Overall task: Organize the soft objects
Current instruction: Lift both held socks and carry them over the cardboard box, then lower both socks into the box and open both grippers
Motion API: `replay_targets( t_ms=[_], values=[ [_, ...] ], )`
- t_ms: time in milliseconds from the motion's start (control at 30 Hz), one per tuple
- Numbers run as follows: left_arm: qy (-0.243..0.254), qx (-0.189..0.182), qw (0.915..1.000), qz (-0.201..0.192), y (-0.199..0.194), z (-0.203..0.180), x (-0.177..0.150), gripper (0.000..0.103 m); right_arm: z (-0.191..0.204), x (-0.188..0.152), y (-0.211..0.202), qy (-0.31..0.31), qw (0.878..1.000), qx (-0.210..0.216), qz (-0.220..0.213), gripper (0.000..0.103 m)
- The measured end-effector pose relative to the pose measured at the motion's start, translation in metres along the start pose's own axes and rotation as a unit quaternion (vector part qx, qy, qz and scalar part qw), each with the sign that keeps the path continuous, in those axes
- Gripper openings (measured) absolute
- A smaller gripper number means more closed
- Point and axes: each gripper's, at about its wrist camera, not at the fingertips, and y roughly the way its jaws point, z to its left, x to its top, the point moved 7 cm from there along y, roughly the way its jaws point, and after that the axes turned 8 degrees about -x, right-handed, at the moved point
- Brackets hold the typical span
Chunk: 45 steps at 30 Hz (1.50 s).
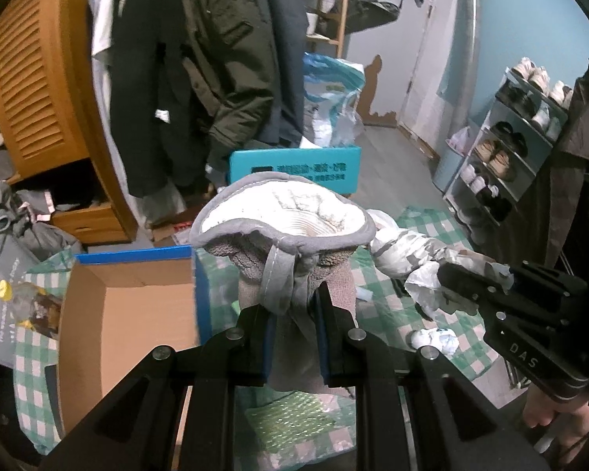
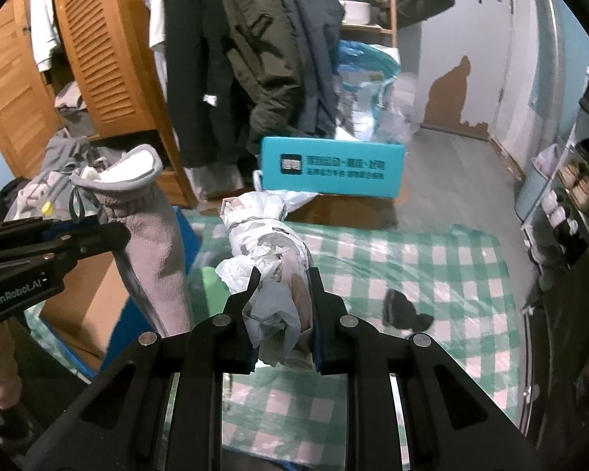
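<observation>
Above the worktop (image 2: 432,259), left tongs (image 1: 294,322) pinch a boot (image 1: 282,231) upright near the box (image 1: 125,314); right tongs (image 2: 282,306) pinch the stuffing (image 2: 267,243). Nothing looks stowed yet.

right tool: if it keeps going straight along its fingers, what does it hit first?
The right tool is shut on a plastic-wrapped bundle that juts out ahead, so the bundle leads. Beyond it, the first thing in line looks like the teal box past the checkered cloth; depth is unclear.
</observation>
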Motion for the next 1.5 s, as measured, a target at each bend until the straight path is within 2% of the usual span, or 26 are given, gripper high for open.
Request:
replay_targets(
  t_ms=[467, 933, 1233, 1500],
  values=[
    [-0.025, 0.043, 0.9983, -0.032, -0.043, 0.057, -0.004, 0.018, 0.061, 0.019, 0.003, -0.027, 0.999, 0.033, -0.005, 0.019],
    [-0.065, 0.075, 0.9942, -0.044, -0.067, 0.123, -0.019, 0.018, 0.131, 0.037, 0.010, -0.059, 0.996, 0.066, -0.006, 0.019],
    [-0.087, 0.094, 0.9912, -0.034, -0.067, 0.161, -0.034, 0.018, 0.171, 0.039, 0.027, -0.076, 0.994, 0.079, 0.011, 0.019],
    [-0.104, 0.108, 0.9887, -0.006, -0.054, 0.191, -0.054, 0.018, 0.206, 0.033, 0.047, -0.096, 0.991, 0.085, 0.031, 0.019]
  ],
)
